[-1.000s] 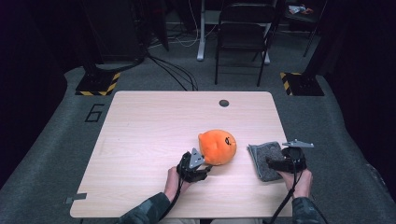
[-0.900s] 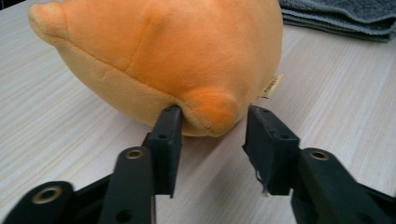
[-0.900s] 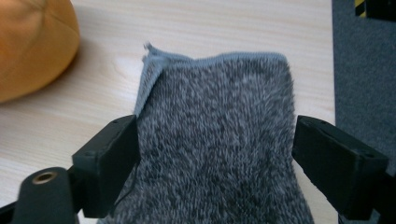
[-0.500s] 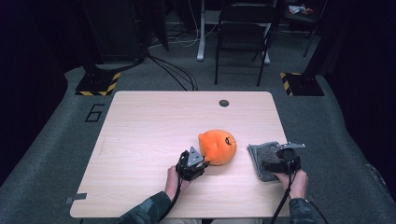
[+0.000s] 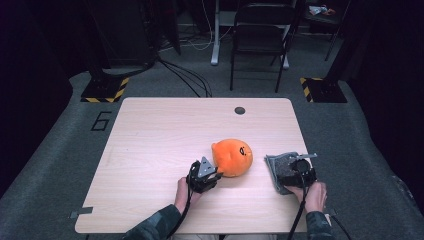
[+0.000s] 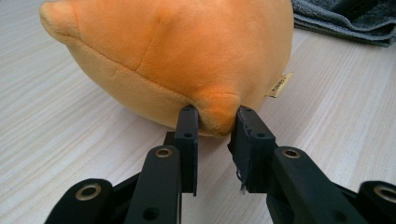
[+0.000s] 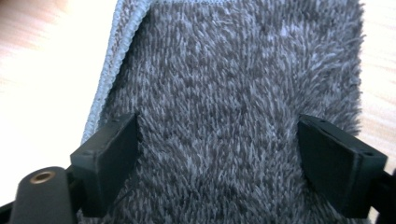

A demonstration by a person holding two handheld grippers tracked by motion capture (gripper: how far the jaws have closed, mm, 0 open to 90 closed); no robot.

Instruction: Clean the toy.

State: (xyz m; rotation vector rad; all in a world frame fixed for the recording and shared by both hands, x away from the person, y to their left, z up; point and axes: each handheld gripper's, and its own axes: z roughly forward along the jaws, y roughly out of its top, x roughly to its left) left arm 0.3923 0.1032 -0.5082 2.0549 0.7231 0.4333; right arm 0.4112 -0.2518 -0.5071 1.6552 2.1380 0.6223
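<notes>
An orange plush toy (image 5: pixel 232 156) lies on the wooden table (image 5: pixel 160 140), right of centre. My left gripper (image 5: pixel 214 173) sits at the toy's near left side. In the left gripper view its jaws have just been closing, and my left gripper (image 6: pixel 215 116) is now shut on a small nub at the bottom edge of the plush toy (image 6: pixel 177 51). A folded grey towel (image 5: pixel 278 167) lies to the toy's right. My right gripper (image 5: pixel 296 172) rests on it pointing down. Its jaws have just been opening, and my right gripper (image 7: pixel 217 135) stands wide open over the towel's pile (image 7: pixel 233 70).
A round dark grommet (image 5: pixel 240 110) sits near the table's far edge. A black chair (image 5: pixel 260 35) stands beyond the table, and cables run across the floor. The table's right edge is close to the towel.
The left jaws have closed onto the plush toy's nub. My right gripper has sunk onto the grey towel and its jaws have spread wider.
</notes>
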